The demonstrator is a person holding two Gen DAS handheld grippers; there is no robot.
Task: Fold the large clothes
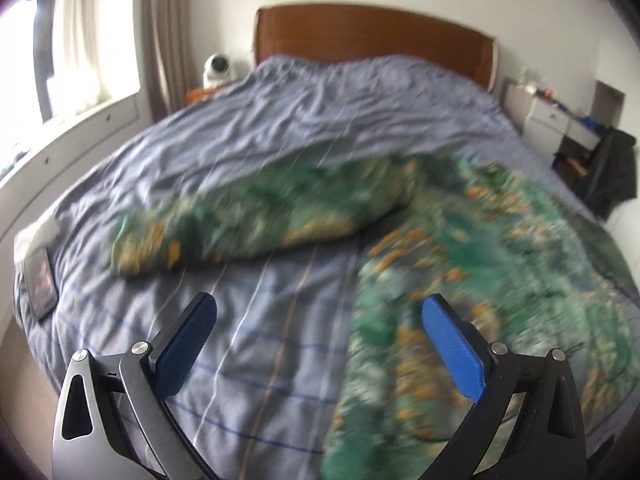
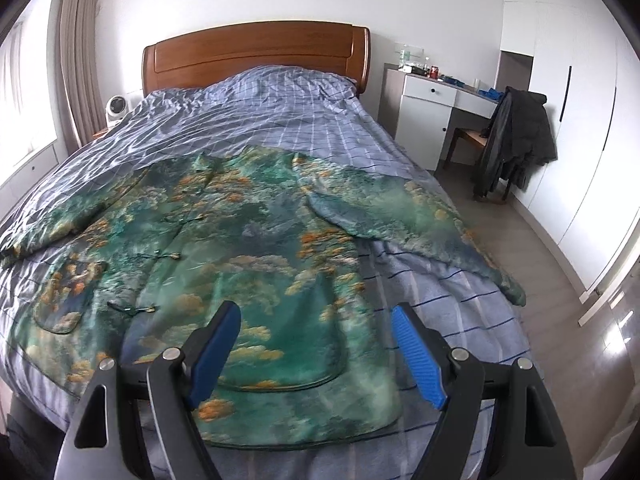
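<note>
A green jacket (image 2: 248, 248) with orange and white cloud print lies flat, front side up, on the blue checked bed cover (image 2: 280, 120), both sleeves spread out. In the blurred left wrist view the jacket (image 1: 460, 280) fills the right side, its left sleeve (image 1: 256, 220) stretching leftward. My left gripper (image 1: 320, 308) hangs open above the cover beside the jacket's edge, nothing between its blue pads. My right gripper (image 2: 316, 316) stands open above the jacket's lower right hem, holding nothing.
A wooden headboard (image 2: 256, 52) is at the far end. A phone (image 1: 39, 280) lies near the bed's left edge. A small white fan (image 2: 116, 110) stands left of the bed. A white desk (image 2: 436, 104) and a chair with a dark coat (image 2: 516, 140) stand to the right.
</note>
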